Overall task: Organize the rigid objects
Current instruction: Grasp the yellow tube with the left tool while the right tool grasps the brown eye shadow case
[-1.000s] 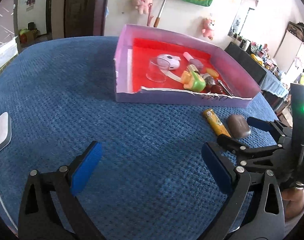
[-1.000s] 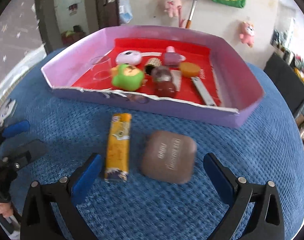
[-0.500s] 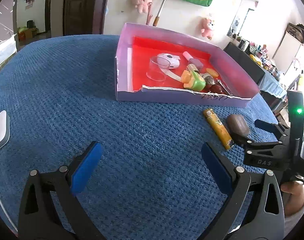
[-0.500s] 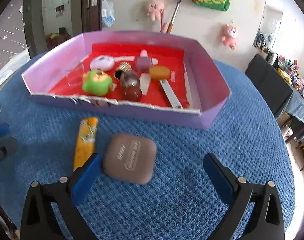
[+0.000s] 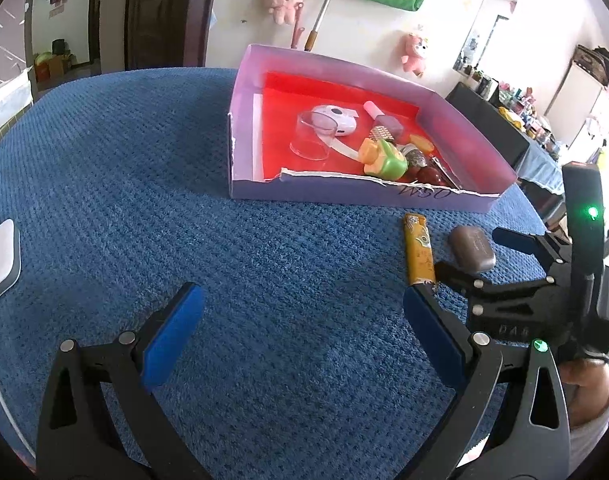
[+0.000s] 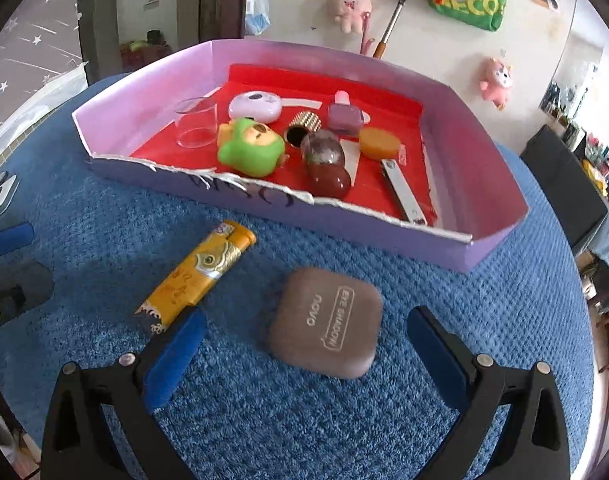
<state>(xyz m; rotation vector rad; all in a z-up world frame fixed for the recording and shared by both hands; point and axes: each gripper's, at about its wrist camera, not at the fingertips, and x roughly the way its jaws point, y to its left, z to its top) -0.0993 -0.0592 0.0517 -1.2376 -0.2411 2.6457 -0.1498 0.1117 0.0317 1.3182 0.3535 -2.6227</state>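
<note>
Your right gripper [image 6: 302, 354] is spread wide over the blue textured cloth [image 6: 484, 304], its blue-padded fingers [image 6: 172, 360] flanking the brown rounded-square eyeshadow compact [image 6: 326, 326] without touching it. Just left of the compact lies the yellow lighter with a fish print [image 6: 198, 274], its near end close beside your left finger pad. Beyond both, at the far side, sits the shallow purple cardboard tray with a red floor [image 6: 388, 236], holding a green bear toy [image 6: 250, 148], a clear plastic cup [image 6: 196, 122], a white oval case [image 6: 256, 106] and other small items. Your left gripper [image 5: 300, 338] is also spread open, empty, above bare cloth, left of the lighter [image 5: 418, 250] and compact [image 5: 472, 250].
</note>
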